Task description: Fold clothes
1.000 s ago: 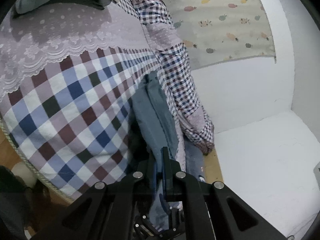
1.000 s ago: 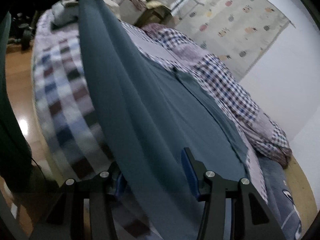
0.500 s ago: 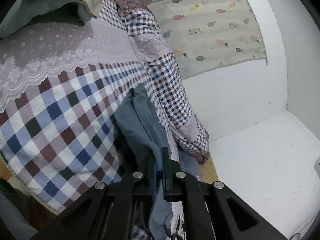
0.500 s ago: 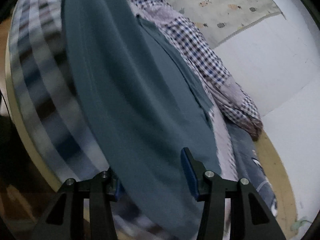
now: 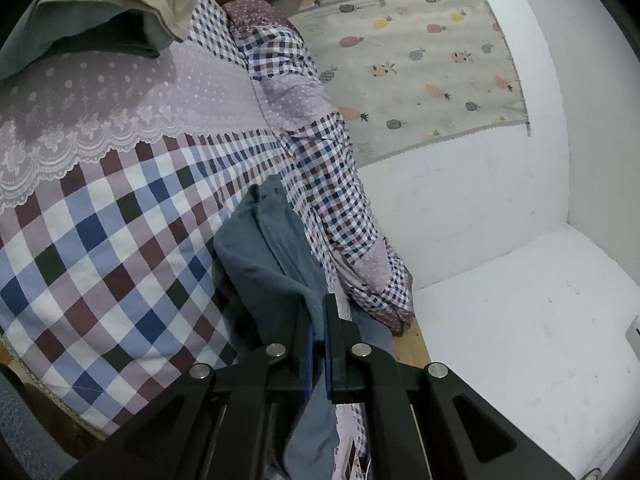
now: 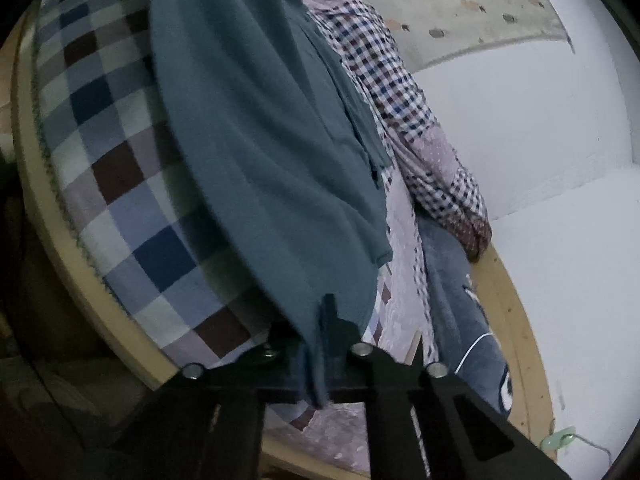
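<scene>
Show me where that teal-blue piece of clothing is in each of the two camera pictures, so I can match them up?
Left wrist view: the teal garment lies bunched at lower centre on the checked bedspread, its end pinched in the left gripper.
Right wrist view: it fills the upper centre, running down into the right gripper.
Shared landmark: the fruit-print cloth on the wall.

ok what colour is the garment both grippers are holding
Plain teal-blue garment, clearest in the right wrist view.
</scene>
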A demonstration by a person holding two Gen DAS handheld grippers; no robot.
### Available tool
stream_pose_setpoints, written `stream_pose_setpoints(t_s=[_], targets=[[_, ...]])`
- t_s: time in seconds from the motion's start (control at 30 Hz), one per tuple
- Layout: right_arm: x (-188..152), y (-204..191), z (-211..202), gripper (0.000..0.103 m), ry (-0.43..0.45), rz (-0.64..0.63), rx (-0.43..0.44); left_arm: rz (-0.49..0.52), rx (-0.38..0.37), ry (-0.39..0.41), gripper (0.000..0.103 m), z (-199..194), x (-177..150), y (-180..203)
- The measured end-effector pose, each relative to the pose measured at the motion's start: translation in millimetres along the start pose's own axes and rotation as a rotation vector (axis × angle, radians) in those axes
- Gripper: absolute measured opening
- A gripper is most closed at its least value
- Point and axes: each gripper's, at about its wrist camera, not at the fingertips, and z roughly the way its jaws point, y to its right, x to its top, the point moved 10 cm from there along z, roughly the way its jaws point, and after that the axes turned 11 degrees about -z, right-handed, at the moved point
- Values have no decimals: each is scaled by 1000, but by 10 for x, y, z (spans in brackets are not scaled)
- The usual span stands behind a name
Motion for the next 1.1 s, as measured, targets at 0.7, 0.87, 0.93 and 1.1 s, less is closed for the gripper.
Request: stream_pose_setpoints(t_s=[0.7,0.87,0.93,1.1], targets=[[-99,1298,-873,0,124,290,-95,144,20,27,2,-387,-58,262],[-90,1699,-1075,0,152,368,-114,180,-13,25,2,-586,-91,530],[-102,1831,-1193,0,158,380,-119,177,-36,22,2,-664,-84,674],[-119,2099,-1496,0,173,351,-145,176,-97,12,2,-863,-77,1042]])
